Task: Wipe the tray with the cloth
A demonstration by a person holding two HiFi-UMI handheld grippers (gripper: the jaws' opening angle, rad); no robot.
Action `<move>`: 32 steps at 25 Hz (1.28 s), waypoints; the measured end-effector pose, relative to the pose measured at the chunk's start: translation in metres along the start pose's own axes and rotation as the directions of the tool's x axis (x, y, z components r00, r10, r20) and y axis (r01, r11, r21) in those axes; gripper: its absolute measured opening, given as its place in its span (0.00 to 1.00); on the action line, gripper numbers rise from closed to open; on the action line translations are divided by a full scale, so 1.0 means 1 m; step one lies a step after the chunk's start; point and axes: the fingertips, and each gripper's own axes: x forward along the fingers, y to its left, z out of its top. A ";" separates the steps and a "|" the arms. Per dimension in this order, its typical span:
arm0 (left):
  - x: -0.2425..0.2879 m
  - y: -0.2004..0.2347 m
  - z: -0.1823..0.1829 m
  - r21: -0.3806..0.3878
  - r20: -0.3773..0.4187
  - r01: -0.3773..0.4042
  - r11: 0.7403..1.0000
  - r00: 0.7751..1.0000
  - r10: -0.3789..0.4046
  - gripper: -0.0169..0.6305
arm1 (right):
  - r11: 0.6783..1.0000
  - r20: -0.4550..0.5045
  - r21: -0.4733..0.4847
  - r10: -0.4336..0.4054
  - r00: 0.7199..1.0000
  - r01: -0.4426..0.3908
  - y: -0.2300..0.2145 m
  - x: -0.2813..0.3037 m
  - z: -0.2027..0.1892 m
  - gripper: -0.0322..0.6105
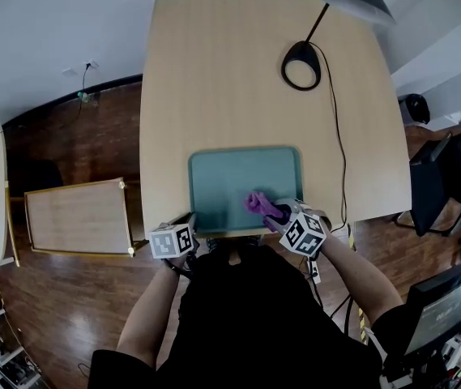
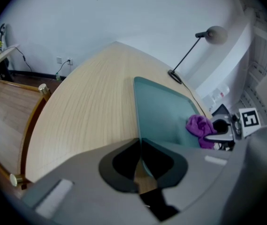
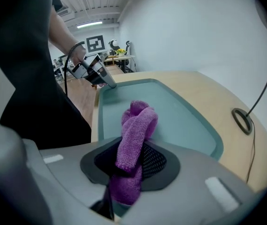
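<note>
Wiping underway: right gripper (image 3: 132,146) jaws clamp the cloth (image 3: 138,121), left gripper (image 2: 140,143) jaws pinch the tray (image 2: 161,111) rim; next, probably a sweep ahead.

Purple terry cloth (image 3: 137,121) bunched upright between my right jaws, over a teal rounded-rectangular tray (image 3: 180,118); its near corner sits clamped in my left jaws.
</note>
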 end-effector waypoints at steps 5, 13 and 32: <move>-0.002 -0.001 0.000 0.001 0.008 0.005 1.000 1.000 -0.005 0.09 | 0.994 -0.021 0.063 -0.086 0.996 0.087 -0.059 0.002 0.000 0.21; -0.010 -0.003 0.001 -0.010 0.015 -0.013 1.000 1.000 0.013 0.09 | 0.963 -0.123 0.174 -0.184 0.975 0.204 -0.162 -0.003 0.005 0.21; -0.006 0.001 0.000 -0.024 0.021 0.007 1.000 1.000 -0.006 0.09 | 0.967 -0.105 0.202 -0.138 0.985 0.157 -0.073 -0.027 -0.030 0.21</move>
